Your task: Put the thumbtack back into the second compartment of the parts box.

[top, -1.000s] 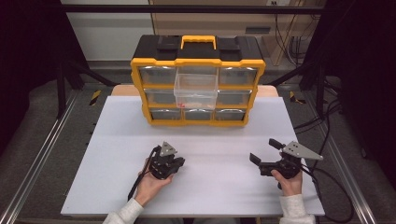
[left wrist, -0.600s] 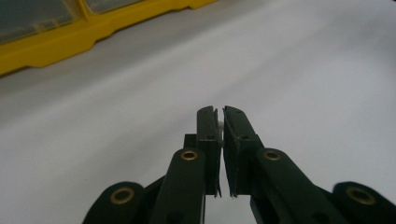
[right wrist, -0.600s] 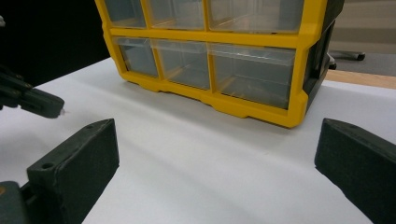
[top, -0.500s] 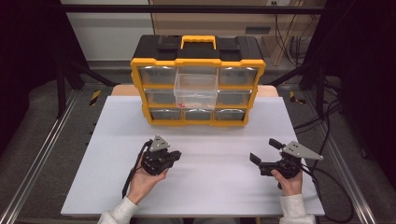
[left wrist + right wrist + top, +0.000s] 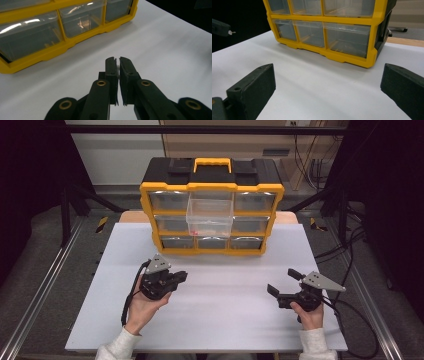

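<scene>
i see my left gripper [image 5: 181,276] at about 7 o'clock on the table [image 5: 225,320], its fingers [image 5: 112,70] pinched on a tiny white piece [image 5: 117,66], while my right gripper [image 5: 284,282] at 5 o'clock has its fingers wide apart and empty. the piece looks feather-light and easy to lose, so i'd keep the pinch at its middle. the organizer [image 5: 212,212] at 12 o'clock has its centre drawer [image 5: 209,215] pulled out.

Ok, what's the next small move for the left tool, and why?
Probably lift the left tool toward the pulled-out middle drawer of the yellow organizer. Its jaws are shut on what looks like a small white piece, that drawer stands open, and the right tool sits open, off to the side.
</scene>
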